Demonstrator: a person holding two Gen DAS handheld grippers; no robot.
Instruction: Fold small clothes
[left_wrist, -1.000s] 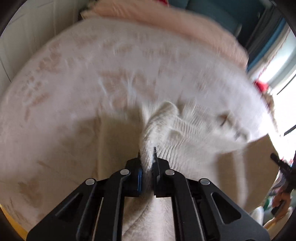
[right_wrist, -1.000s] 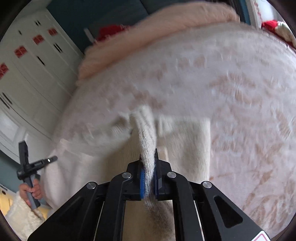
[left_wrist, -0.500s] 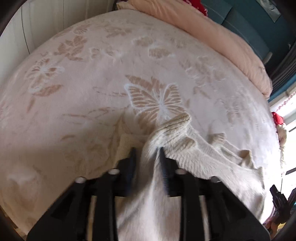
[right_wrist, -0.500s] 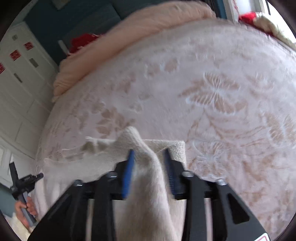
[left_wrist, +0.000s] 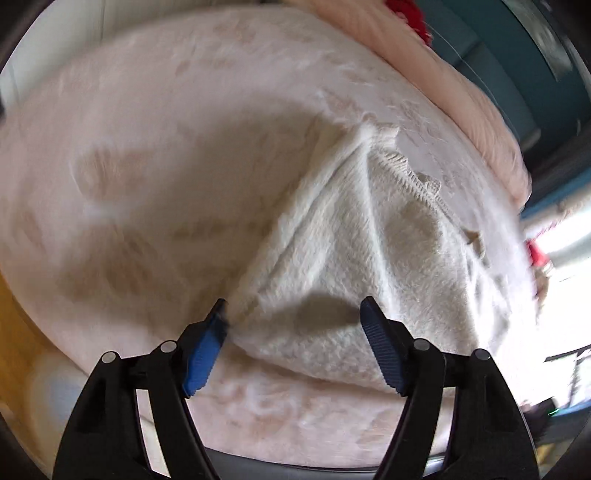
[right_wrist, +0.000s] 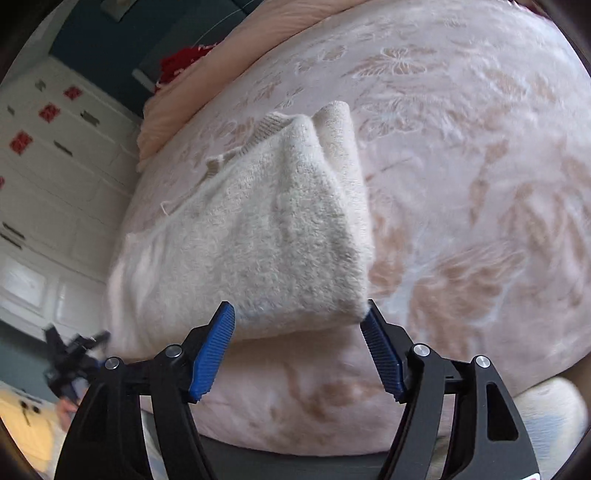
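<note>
pink butterfly-print bedspread (right_wrist: 461, 155) under a folded cream knit garment (right_wrist: 266, 229), left gripper (left_wrist: 293, 308) and right gripper (right_wrist: 299, 310) both spread wide, empty

Folded knit sweater (right_wrist: 266, 229) lying on bedspread (right_wrist: 461, 184), near the front edge of the bed. In the right wrist view: sweater left of centre, ribbed hem toward the far end, pillow (right_wrist: 229, 70) behind it along the head of the bed, cabinet doors (right_wrist: 48, 177) off to the left. In the left wrist view: sweater (left_wrist: 369, 240) right of centre on bedspread (left_wrist: 147, 147), pillow (left_wrist: 461, 85) behind at upper right. Left gripper (left_wrist: 293, 312) and right gripper (right_wrist: 297, 314) just before the sweater's near fold, jaws spread, nothing between them.
</note>
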